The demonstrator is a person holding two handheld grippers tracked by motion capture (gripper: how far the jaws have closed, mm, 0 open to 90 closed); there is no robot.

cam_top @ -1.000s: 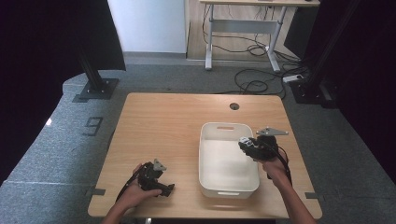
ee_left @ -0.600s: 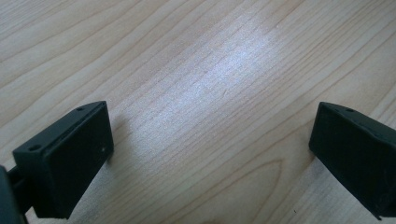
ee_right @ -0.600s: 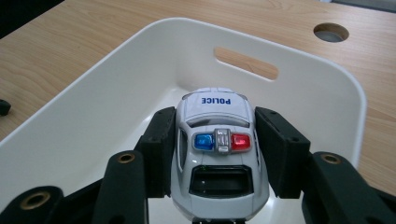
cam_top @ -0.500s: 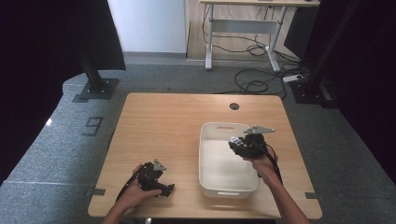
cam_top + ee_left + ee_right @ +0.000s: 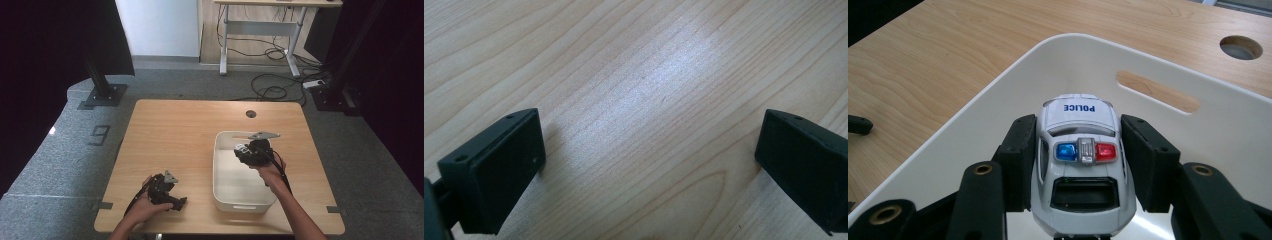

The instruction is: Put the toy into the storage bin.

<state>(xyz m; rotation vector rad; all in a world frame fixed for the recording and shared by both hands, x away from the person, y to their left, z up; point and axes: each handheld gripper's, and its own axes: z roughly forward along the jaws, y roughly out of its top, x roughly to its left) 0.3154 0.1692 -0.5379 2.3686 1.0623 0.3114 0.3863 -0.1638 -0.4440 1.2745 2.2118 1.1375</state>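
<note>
A small toy police car (image 5: 1082,165) is white, with the word POLICE printed on its hood, a blue and a red light on a silver bar across its roof, and a dark rear window. It hangs over the inside of a white plastic bin (image 5: 225,180), near the bin's far end, where a slot handle is cut through the wall. The bin sits on the right half of a light wooden table (image 5: 180,130).

The person's right forearm reaches in from the near edge of the table, angled toward the bin, with the right hand (image 5: 267,172) wrapped around the body of the right hand-held gripper (image 5: 1080,160), above the far part of the bin. Its two black jaws stand partly apart and press flat against the two sides of the car, gripping it with its hood pointing away from the hand.

The left hand (image 5: 145,205) rests on the table near its front left edge, holding the left hand-held gripper (image 5: 649,165) low over the wood. Its jaws stand wide apart, with bare table top between them, and they hold nothing.
</note>
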